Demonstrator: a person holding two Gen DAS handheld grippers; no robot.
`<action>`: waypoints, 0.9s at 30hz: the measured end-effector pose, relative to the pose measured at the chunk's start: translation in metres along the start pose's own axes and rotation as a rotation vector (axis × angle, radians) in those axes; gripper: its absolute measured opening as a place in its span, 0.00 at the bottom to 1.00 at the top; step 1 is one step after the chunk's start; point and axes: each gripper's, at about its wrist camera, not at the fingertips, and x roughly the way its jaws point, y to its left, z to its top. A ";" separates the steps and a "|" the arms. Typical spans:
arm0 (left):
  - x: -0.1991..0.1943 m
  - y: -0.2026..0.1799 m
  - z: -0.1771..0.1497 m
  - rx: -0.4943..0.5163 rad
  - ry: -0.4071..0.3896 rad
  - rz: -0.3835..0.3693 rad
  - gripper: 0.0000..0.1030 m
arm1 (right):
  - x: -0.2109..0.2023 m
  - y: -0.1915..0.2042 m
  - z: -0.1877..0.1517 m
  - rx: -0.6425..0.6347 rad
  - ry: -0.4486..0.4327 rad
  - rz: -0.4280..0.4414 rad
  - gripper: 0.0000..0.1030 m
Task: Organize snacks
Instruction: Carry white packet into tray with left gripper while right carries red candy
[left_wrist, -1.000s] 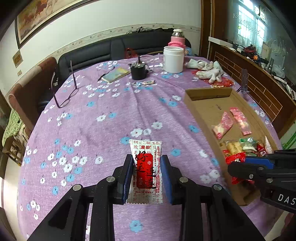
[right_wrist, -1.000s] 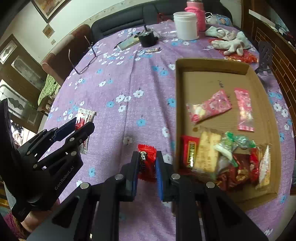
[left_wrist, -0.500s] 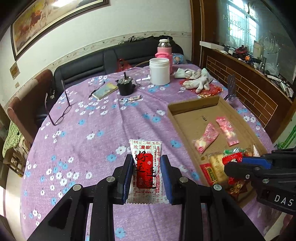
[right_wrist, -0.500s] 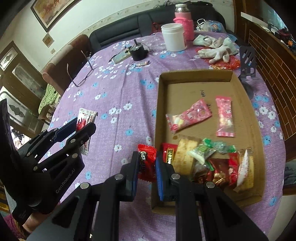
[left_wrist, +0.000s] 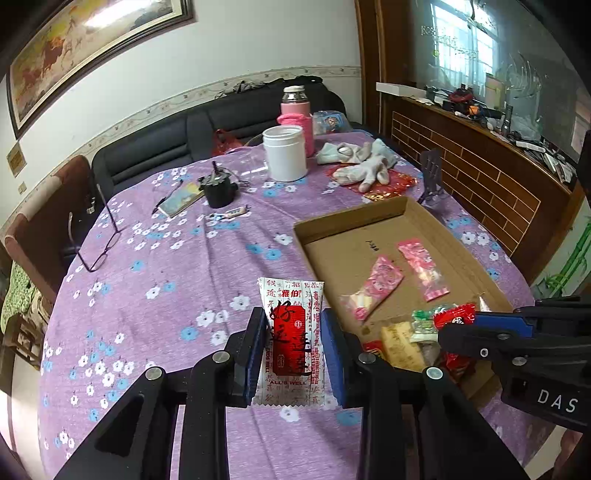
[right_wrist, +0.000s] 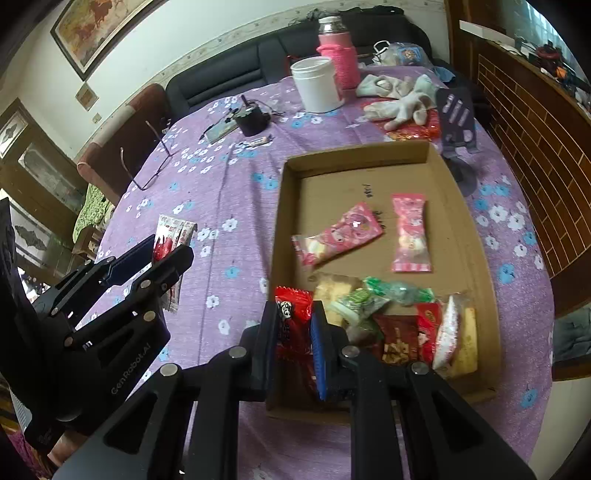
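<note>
My left tool (left_wrist: 293, 343) grips a white packet (left_wrist: 291, 332); only my right tool's (right_wrist: 293, 332) view shows its red packet (right_wrist: 291, 321) clamped at the box's (right_wrist: 476, 236) near-left corner.

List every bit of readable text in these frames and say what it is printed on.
"ALL'S WELL": white packet held in the left gripper; its Chinese print is too stylised to quote.
"DAS": right gripper's body.
"GenRobot.AI": left gripper's body.
Handwritten marks on the box floor: too blurred.
Red packet and other snack wrappers: unreadable.
</note>
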 end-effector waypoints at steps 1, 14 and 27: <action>0.001 -0.003 0.001 0.004 0.001 -0.003 0.30 | -0.001 -0.002 0.000 0.004 -0.001 0.000 0.16; 0.010 -0.038 0.009 0.047 0.008 -0.036 0.30 | -0.008 -0.037 0.000 0.051 -0.009 -0.018 0.16; 0.027 -0.059 0.012 0.049 0.035 -0.065 0.30 | -0.006 -0.060 0.003 0.071 0.006 -0.036 0.16</action>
